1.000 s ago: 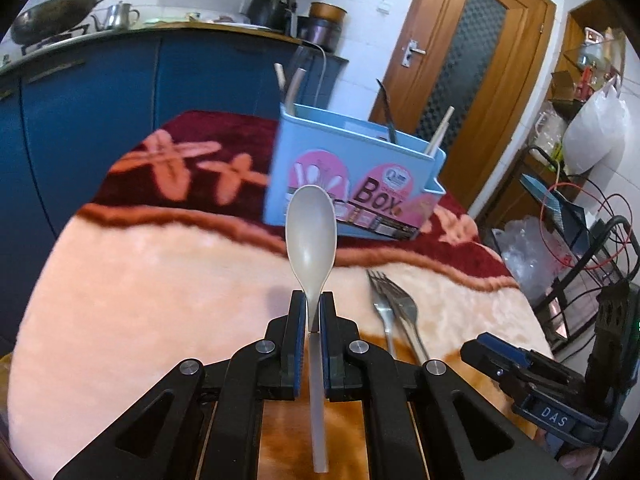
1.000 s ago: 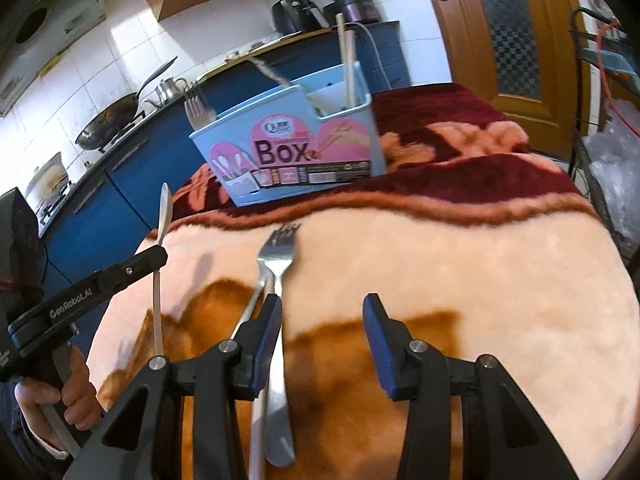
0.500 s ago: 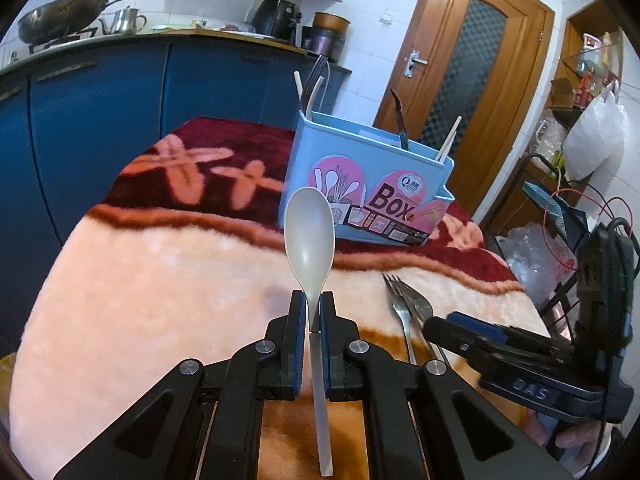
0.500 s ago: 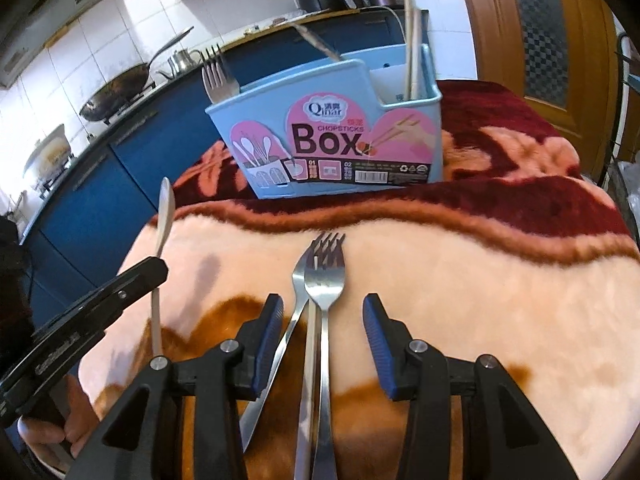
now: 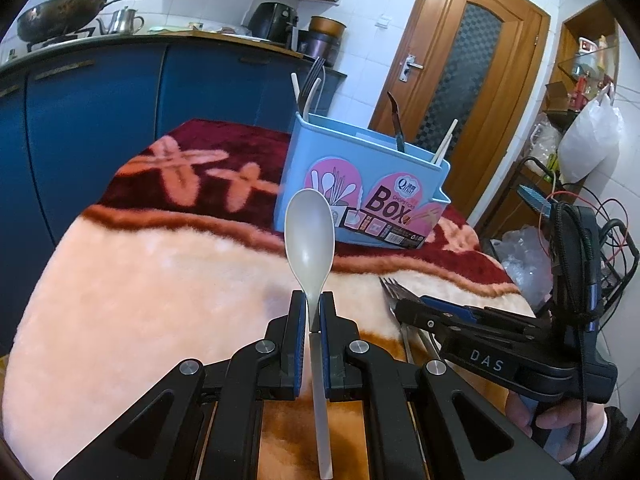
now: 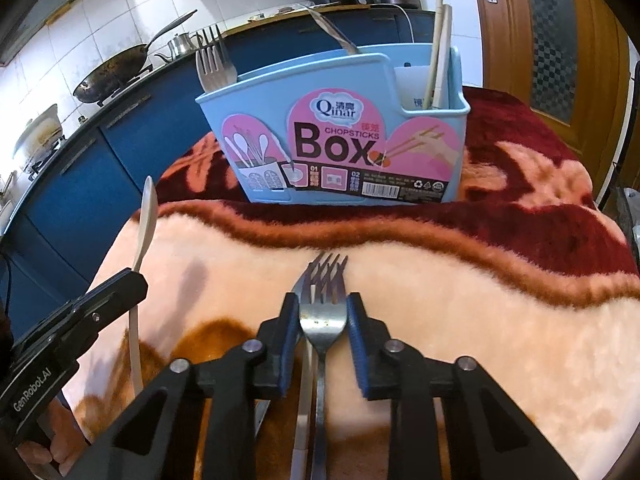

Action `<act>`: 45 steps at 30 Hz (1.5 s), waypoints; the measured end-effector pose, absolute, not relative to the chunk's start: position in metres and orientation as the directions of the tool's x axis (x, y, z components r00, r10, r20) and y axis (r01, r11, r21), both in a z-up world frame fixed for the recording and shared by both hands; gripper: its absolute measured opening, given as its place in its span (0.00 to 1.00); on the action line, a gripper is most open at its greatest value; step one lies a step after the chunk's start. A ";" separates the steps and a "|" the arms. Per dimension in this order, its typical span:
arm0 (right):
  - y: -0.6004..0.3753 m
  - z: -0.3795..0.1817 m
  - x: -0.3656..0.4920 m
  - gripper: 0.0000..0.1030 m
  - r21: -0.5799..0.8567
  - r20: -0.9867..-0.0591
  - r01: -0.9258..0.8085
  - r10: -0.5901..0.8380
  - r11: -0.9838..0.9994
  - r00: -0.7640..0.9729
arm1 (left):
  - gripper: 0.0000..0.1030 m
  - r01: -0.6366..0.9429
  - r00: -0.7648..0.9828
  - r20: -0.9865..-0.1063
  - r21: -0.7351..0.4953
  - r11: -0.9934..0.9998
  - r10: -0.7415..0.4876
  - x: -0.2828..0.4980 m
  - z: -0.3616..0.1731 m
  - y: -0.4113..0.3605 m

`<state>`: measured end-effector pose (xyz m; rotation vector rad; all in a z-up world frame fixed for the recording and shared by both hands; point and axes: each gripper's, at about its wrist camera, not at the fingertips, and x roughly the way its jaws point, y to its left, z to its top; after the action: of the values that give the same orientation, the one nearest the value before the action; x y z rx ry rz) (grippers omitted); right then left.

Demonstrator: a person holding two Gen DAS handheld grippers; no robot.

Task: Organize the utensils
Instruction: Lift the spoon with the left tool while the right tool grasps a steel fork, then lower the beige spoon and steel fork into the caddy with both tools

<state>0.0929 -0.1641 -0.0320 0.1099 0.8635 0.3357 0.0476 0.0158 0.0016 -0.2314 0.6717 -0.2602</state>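
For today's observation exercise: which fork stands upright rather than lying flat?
The fork in the blue box's left compartment, tines up; the other forks lie flat on the blanket.

Both wrist views look low and close across the blanket (image 5: 120, 280) toward the shared utensil box (image 6: 340, 132)

A wok (image 5: 60, 16) and kettle (image 5: 122, 22) sat on the blue-fronted counter (image 5: 100, 76), near a wooden door (image 5: 468, 64).

Forks (image 6: 322, 312) on blanket (image 6: 480, 320), before box (image 6: 340, 140); spoon (image 6: 145, 224) left.
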 end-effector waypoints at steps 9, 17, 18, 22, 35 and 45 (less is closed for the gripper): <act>-0.183 -0.009 0.063 0.25 0.290 -0.594 -0.277 0.399 0.916 0.698 | 0.06 0.177 0.777 -0.543 -0.300 0.938 -0.320 0.042 0.010 0.017; -0.203 0.019 0.029 0.25 0.323 -0.427 -0.309 0.429 0.894 0.796 | 0.06 0.231 0.817 -0.461 -0.289 0.929 -0.346 0.029 0.028 0.012; -0.206 0.021 0.027 0.25 0.326 -0.414 -0.314 0.433 0.892 0.800 | 0.06 0.236 0.821 -0.451 -0.290 0.927 -0.350 0.028 0.030 0.011; -0.211 0.032 0.020 0.25 0.328 -0.369 -0.329 0.441 0.885 0.818 | 0.06 0.261 0.837 -0.409 -0.286 0.922 -0.363 0.023 0.041 0.007; -0.220 0.067 0.015 0.25 0.274 -0.249 -0.322 0.390 0.906 0.886 | 0.06 0.301 0.859 -0.355 -0.234 0.924 -0.370 0.034 0.079 0.001; -0.227 0.083 0.042 0.25 0.245 -0.235 -0.306 0.362 0.920 0.902 | 0.06 0.290 0.892 -0.302 -0.187 0.939 -0.336 0.068 0.109 -0.004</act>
<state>0.0416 -0.2266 0.0831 0.2050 0.2809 0.3481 0.0681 -0.0039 0.1087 -0.1381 0.3376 -0.3258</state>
